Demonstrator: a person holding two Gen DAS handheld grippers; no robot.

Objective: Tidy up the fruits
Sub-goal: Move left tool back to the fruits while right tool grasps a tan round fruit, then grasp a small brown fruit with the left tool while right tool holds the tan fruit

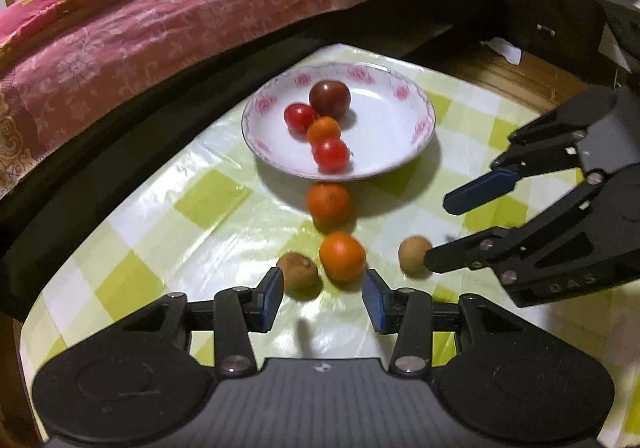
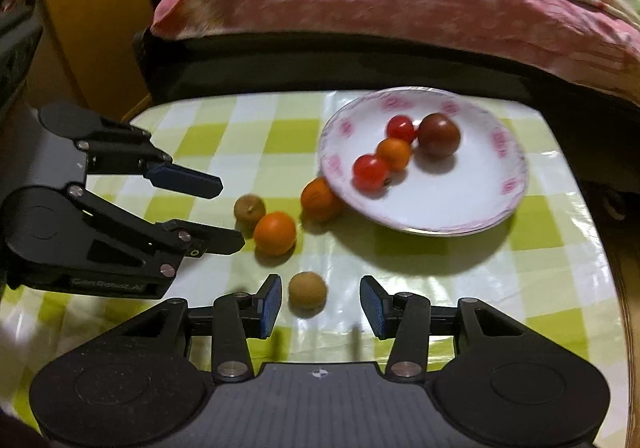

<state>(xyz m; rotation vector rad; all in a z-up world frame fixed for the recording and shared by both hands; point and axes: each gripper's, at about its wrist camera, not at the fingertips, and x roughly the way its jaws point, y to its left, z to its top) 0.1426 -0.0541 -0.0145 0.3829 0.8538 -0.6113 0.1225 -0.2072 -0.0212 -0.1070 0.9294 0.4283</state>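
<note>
Left wrist view
- Left gripper (image 1: 322,294): jaws apart, blue pads on either side of empty cloth; nothing pinched.
- Nearest fruit: a round orange tomato (image 1: 342,256) lies just beyond the pads, with a brown fuzzy longan (image 1: 299,274) touching its left side, close to the left pad.
- Second orange tomato (image 1: 328,203): on the cloth, just in front of the dish rim.
- White shallow dish with pink rose rim (image 1: 404,136): holds two small red cherry tomatoes (image 1: 300,117), a small orange tomato (image 1: 324,129) between them, and a large dark maroon tomato (image 1: 330,98) at the back.
- Right gripper (image 1: 436,232): enters from the right, jaws apart; a second pale brown longan (image 1: 414,255) lies against its lower fingertip, not clamped.
- Surface: green-and-white checked plastic tablecloth (image 1: 160,232); a pink floral bedspread (image 1: 160,20) behind.

Right wrist view
- Right gripper (image 2: 320,302): open; the pale longan (image 2: 307,293) lies between the blue pads, nearer the left one, with a gap on each side.
- Left gripper (image 2: 232,210): at the left, jaws parted, tips near the other longan (image 2: 249,210) and the orange tomato (image 2: 275,233).
- Dish (image 2: 472,208): upper right, same four fruits inside; the second orange tomato (image 2: 319,199) is tucked against its rim.
</note>
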